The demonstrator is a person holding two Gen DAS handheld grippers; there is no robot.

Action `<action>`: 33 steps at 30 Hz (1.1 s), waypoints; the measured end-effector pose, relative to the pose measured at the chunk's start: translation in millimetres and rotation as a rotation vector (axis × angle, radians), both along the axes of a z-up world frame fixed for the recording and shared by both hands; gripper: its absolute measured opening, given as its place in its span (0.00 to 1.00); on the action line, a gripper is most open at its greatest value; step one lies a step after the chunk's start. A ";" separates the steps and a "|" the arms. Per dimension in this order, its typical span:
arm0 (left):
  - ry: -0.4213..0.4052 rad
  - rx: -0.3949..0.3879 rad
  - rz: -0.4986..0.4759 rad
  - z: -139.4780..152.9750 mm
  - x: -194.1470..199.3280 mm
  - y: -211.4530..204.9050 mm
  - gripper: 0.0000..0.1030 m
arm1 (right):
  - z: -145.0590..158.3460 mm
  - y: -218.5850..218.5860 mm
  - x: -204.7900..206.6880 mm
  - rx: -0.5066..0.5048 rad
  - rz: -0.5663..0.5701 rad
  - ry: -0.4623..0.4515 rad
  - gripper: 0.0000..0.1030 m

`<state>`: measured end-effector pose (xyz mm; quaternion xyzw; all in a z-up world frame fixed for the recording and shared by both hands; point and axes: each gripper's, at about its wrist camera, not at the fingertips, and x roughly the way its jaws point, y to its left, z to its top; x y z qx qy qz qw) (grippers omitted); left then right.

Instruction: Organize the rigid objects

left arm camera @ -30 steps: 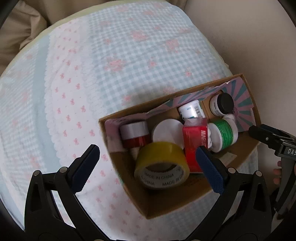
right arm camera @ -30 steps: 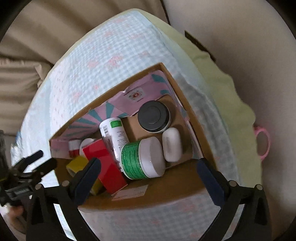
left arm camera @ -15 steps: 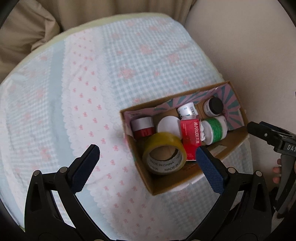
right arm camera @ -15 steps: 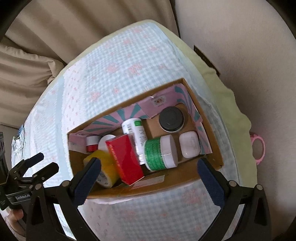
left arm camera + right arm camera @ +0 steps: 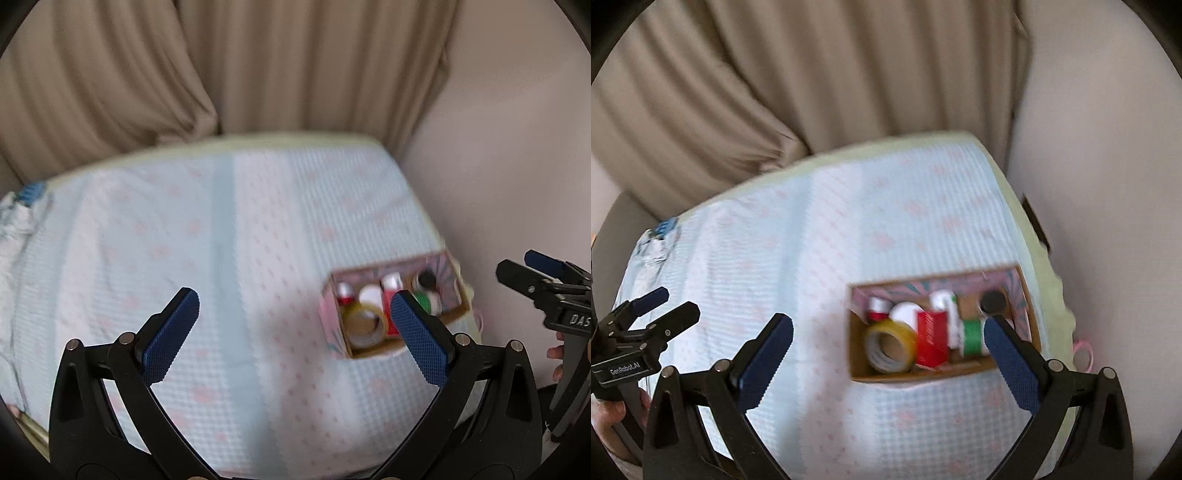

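Observation:
A cardboard box point(image 5: 923, 374) sits on the right side of a checked bed cover point(image 5: 775, 258). Inside it lie a yellow tape roll point(image 5: 890, 345), a red carton point(image 5: 931, 341), a green-labelled jar point(image 5: 972, 338), a black-lidded jar point(image 5: 993, 300), a white bottle point(image 5: 942, 297) and a small red-and-white jar point(image 5: 876, 308). My right gripper point(image 5: 888, 332) hangs open and empty well above the box. The left gripper point(image 5: 294, 306) is also open and empty, with the box point(image 5: 376, 350) behind its right finger. Each view also shows the other gripper at its edge, and both views are blurred.
Beige curtains point(image 5: 184, 74) hang behind the bed, and a pale wall point(image 5: 1100, 147) stands to the right. A pink ring point(image 5: 1084, 354) lies off the bed's right edge. Something blue and white point(image 5: 661, 232) sits at the bed's far left corner.
Both grippers have drawn back and up from the box, which now looks much smaller and farther. The curtains have come into view. The box's contents have not moved.

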<state>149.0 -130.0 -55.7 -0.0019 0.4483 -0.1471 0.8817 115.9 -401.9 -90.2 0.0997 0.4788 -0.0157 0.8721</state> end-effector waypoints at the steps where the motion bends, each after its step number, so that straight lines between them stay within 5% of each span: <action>1: -0.044 -0.001 0.014 17.4 -9.2 11.7 1.00 | 15.3 12.7 -2.7 -0.015 0.014 -0.032 1.00; 9: -0.229 -0.011 0.099 79.5 -60.6 66.9 1.00 | 88.5 83.2 -37.3 -0.110 0.066 -0.213 1.00; 33: -0.280 -0.001 0.097 84.1 -97.4 75.9 1.00 | 102.9 99.2 -80.2 -0.172 -0.017 -0.284 1.00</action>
